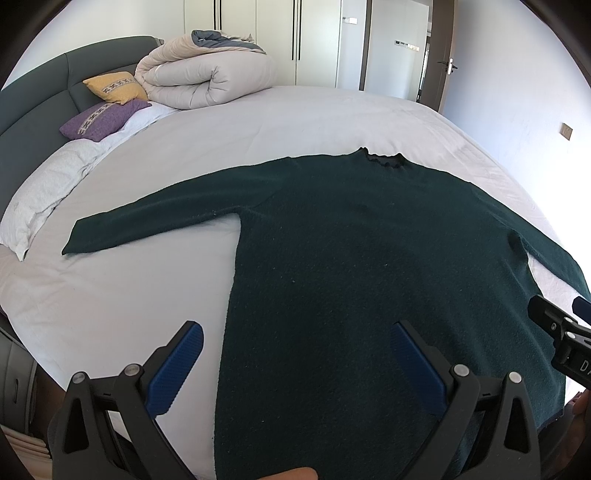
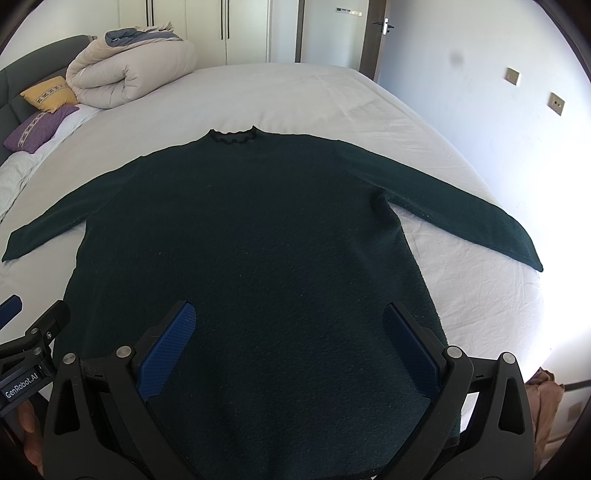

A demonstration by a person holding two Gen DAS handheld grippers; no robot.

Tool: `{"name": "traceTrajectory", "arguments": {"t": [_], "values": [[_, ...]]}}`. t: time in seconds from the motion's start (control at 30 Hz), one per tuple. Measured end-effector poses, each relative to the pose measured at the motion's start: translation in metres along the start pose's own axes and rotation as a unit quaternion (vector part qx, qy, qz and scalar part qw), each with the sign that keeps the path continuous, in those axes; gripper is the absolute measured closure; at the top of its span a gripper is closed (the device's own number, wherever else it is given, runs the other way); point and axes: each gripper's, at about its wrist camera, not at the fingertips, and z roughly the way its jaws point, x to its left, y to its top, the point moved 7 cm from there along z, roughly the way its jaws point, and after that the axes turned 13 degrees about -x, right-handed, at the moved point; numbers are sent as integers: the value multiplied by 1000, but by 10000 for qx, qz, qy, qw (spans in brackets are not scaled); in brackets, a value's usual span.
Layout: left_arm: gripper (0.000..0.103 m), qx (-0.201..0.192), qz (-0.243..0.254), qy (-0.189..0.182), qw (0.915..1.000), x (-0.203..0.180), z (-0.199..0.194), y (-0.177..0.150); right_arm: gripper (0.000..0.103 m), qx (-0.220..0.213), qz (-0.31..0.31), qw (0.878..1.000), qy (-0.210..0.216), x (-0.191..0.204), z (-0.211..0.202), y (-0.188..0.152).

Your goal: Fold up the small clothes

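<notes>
One dark green sweater (image 2: 243,236) lies flat on the white bed sheet (image 2: 295,96), face up or face down I cannot tell. Its body runs lengthwise away from the cameras: the hem is nearest to the grippers and the frilled collar (image 2: 232,137) points toward the far wardrobe doors (image 2: 207,29). Both sleeves are spread out sideways and slant a little back toward the hem, so the widest line of the garment goes across the bed. At the far left, by the grey headboard (image 1: 40,96), there are a purple cushion (image 1: 103,120), a yellow cushion (image 1: 116,86) and a rolled beige duvet (image 1: 207,79), all well apart from the sweater. The left gripper (image 1: 295,363) hangs over the left edge of the hem, its blue-padded fingers (image 1: 177,373) wide apart and holding nothing; one finger is above the sheet, the other above the cloth. The right gripper (image 2: 290,347) hangs over the right part of the hem with its fingers also wide apart and empty, both above the cloth.
</notes>
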Motion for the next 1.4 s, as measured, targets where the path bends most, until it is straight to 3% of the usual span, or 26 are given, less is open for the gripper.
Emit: {"name": "traceTrajectory", "arguments": {"t": [0.53, 0.67, 0.8, 0.93, 1.0, 1.07, 1.17, 1.3, 1.4], "values": [[0, 87, -29, -35, 10000, 6, -1, -10, 0, 26, 6, 10000, 17, 1, 1, -3], [0, 132, -101, -149, 9998, 11, -6, -21, 0, -134, 108, 9997, 150, -3, -4, -3], [0, 103, -507, -495, 9974, 26, -18, -27, 0, -965, 314, 9941, 394, -13, -30, 7], [0, 99, -898, -954, 9913, 46, -28, -33, 0, -2398, 408, 9685, 531, -32, -79, 15], [0, 111, -985, -1254, 9871, 52, -31, -38, 0, -2551, 386, 9653, 408, -43, -89, 16], [0, 105, -960, -1147, 9887, 61, -35, -45, 0, -2495, 484, 9661, 452, -57, -94, 14], [0, 525, -1001, -950, 9890, 74, -39, -63, 0, -2243, 572, 9720, 401, -82, -94, 6], [0, 719, -1423, -980, 9823, 89, -38, -75, 0, -1303, 575, 9879, 615, -115, -73, -18], [4, 947, -1400, -1216, 9781, 83, -33, -85, 0, -767, 863, 9898, 832, -144, -55, -42]]}}
